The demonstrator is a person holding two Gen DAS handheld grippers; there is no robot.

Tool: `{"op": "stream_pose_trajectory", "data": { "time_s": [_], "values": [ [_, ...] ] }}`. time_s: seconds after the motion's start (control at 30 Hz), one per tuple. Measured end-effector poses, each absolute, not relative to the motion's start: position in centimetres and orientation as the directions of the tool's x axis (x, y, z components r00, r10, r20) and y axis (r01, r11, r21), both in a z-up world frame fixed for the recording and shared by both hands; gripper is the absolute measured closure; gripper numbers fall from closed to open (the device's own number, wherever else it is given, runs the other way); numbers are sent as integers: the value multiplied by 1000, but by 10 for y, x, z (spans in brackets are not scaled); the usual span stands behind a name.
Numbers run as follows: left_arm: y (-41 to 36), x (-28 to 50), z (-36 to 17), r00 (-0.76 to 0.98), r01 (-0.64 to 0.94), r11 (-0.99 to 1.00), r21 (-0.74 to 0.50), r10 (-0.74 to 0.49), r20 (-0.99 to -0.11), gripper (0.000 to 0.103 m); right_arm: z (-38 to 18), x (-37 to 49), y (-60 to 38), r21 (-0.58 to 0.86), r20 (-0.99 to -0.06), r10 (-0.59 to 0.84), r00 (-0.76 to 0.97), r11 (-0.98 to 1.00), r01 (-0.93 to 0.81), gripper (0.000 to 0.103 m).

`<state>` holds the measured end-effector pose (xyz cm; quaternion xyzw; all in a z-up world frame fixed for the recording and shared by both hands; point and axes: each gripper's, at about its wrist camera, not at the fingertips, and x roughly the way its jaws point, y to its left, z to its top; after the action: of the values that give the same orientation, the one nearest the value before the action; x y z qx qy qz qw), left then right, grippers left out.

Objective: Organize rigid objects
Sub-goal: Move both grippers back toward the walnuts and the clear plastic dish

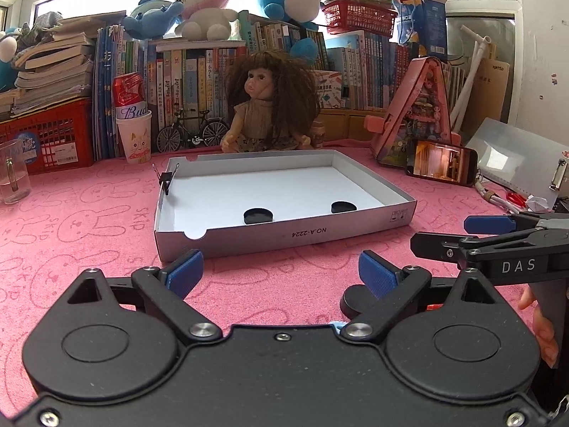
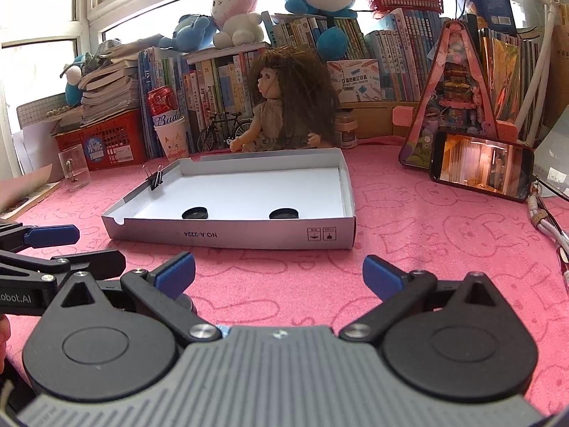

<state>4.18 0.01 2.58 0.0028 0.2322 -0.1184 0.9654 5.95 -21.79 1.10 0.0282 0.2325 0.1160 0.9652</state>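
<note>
A shallow white cardboard tray (image 1: 284, 236) (image 2: 231, 238) lies on the pink cloth. Two black discs (image 1: 258, 215) (image 1: 343, 207) lie inside near its front wall; they also show in the right wrist view (image 2: 195, 212) (image 2: 283, 213). A black binder clip (image 1: 165, 179) (image 2: 155, 180) is clipped on the tray's left wall. A third black disc (image 1: 352, 299) lies on the cloth under my left gripper's right finger. My left gripper (image 1: 281, 274) is open and empty, in front of the tray. My right gripper (image 2: 279, 274) is open and empty, beside it.
A doll (image 1: 266, 106) sits behind the tray, with a toy bicycle (image 1: 192, 131), a can in a paper cup (image 1: 133, 121), books and plush toys. A glass mug (image 1: 12, 174) stands left. A phone (image 1: 441, 162) and pink stand (image 1: 419, 106) are at the right.
</note>
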Motion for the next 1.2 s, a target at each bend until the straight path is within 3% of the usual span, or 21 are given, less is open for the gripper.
{"op": "stream_pose_trajectory", "data": {
  "time_s": [0.33,0.57,0.83,0.97,1.2],
  "values": [
    [9,22,12,870,208,977,-50,-208,-447,12,-6,35,-227,126,-418,247,874,969,-213,0],
    [21,9,7,870,196,978,-77,-209,-447,20,-12,19,-229,86,-400,237,885,971,-221,0],
    [30,-4,5,878,190,978,-83,-207,-432,34,-18,8,-237,116,-396,235,888,972,-205,13],
    [35,-5,6,887,156,983,-94,-181,-425,48,-17,6,-239,110,-377,211,902,977,-182,21],
    [47,-5,9,889,129,985,-113,-165,-427,54,-18,8,-241,81,-383,178,906,984,-159,38]
  ]
}}
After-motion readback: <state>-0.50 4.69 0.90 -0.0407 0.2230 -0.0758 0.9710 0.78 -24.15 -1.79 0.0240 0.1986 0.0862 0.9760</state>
